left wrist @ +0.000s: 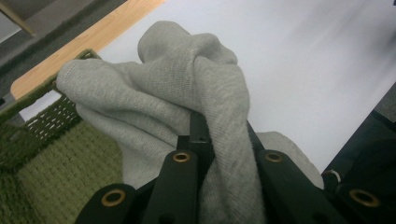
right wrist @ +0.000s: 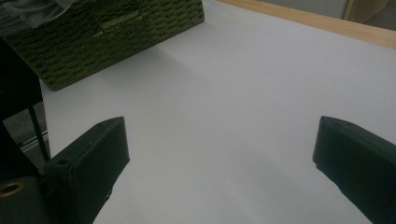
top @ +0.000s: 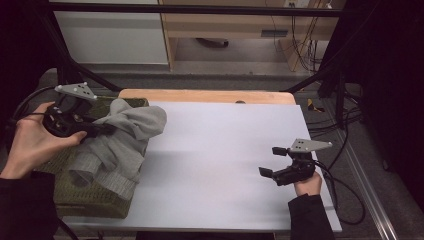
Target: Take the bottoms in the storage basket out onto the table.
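Pinching grey garment (left wrist: 187, 93) between left gripper (left wrist: 205, 135) jaws, over basket (left wrist: 56, 172)

Two black handheld grippers, dark sleeves

The left gripper (top: 102, 130) and the right gripper (top: 272, 161) are both matte black, and each carries a grey three-cornered plate on top, dotted with small pale screws. A thin black cable trails from each body. In the left gripper view the linkage arms are flat black bars with brass-coloured ringed holes at the pivots. In the right gripper view the jaws end in thick, blocky black pads with bevelled edges, and one brass-ringed hole shows at the lower left. The person wears black long sleeves, ending at the wrists.
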A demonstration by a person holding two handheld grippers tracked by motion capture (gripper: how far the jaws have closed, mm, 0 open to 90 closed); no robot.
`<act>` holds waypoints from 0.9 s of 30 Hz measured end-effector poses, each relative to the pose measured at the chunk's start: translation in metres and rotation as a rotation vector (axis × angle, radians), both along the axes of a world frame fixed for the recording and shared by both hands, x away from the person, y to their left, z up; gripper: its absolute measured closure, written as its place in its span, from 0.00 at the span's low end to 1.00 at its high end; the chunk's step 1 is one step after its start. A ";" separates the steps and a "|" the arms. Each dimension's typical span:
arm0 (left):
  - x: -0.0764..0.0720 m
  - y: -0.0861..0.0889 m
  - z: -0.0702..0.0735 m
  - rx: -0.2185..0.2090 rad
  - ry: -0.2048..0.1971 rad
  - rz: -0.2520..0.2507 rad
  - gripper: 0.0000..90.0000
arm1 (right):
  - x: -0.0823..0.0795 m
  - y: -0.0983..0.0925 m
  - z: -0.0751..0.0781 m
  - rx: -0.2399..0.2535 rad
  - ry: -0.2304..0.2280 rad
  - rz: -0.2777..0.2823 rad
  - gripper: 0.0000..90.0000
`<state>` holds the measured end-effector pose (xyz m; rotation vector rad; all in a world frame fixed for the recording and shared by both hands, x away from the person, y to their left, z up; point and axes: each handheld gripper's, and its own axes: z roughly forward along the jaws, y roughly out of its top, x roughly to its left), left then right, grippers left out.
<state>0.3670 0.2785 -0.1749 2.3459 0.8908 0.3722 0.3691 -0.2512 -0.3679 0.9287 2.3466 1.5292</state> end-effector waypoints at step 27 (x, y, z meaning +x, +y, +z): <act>0.013 -0.060 -0.014 0.019 0.031 -0.109 0.92 | 0.000 -0.001 0.001 0.002 -0.003 -0.001 0.05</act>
